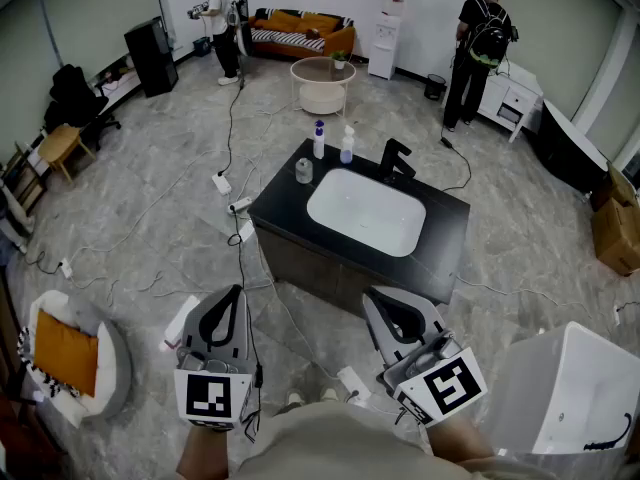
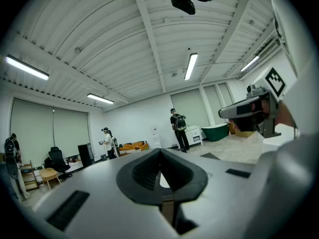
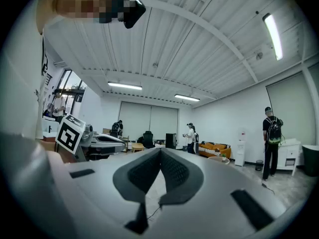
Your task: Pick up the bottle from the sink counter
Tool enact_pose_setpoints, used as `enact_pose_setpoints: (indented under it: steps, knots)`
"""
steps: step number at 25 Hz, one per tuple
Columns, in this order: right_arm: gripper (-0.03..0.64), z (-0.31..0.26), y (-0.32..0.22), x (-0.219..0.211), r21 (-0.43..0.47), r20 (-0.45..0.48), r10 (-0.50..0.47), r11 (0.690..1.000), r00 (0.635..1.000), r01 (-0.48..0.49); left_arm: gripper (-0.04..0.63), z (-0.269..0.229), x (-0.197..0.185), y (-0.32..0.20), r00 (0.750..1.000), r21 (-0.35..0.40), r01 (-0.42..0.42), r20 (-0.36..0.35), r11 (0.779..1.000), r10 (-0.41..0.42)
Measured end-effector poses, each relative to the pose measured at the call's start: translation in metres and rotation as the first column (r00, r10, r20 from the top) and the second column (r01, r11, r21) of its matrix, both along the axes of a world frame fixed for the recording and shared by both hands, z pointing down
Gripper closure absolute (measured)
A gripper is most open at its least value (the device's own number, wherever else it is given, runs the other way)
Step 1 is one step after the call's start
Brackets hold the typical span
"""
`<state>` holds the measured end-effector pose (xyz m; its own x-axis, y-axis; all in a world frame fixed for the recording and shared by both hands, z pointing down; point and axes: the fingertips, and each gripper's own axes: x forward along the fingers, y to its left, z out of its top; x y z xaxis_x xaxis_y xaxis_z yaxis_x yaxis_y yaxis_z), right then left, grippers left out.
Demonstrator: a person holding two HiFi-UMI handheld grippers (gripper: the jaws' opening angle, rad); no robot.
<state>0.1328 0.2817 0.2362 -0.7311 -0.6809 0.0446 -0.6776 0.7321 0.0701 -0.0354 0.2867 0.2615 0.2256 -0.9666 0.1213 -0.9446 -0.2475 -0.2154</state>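
Observation:
On the black sink counter (image 1: 275, 203) ahead of me, two bottles stand at the far left corner: a white one with a blue cap (image 1: 318, 140) and a clear one (image 1: 347, 145). A small round jar (image 1: 304, 171) sits in front of them. The white basin (image 1: 366, 211) and black faucet (image 1: 395, 158) fill the middle. My left gripper (image 1: 237, 290) and right gripper (image 1: 371, 295) are held low and near me, well short of the counter, both shut and holding nothing. In the gripper views the left jaws (image 2: 160, 152) and right jaws (image 3: 160, 151) point up across the room.
Cables and power strips (image 1: 239, 205) trail over the floor left of the counter. A white tub (image 1: 570, 388) stands at lower right and a cushioned seat (image 1: 70, 353) at lower left. Further off are a round table (image 1: 322, 83), a sofa (image 1: 300, 30) and two standing people (image 1: 485, 48).

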Motion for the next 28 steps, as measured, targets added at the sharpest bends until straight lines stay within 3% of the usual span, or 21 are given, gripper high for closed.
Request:
enact_pose_setpoints:
  steps: [12,28]
  knots:
    - [0.621,0.006,-0.007,0.011,-0.006,0.005,0.002,1.0,1.0,-0.002,0.589,0.003,0.014,-0.004,1.0,0.0,-0.007,0.01,1.0,0.007]
    - [0.621,0.025,-0.012,0.032,-0.012,0.027,-0.083,0.996,0.996,0.084,0.589,0.012,0.032,-0.013,0.999,0.015,0.047,0.016,0.999,-0.047]
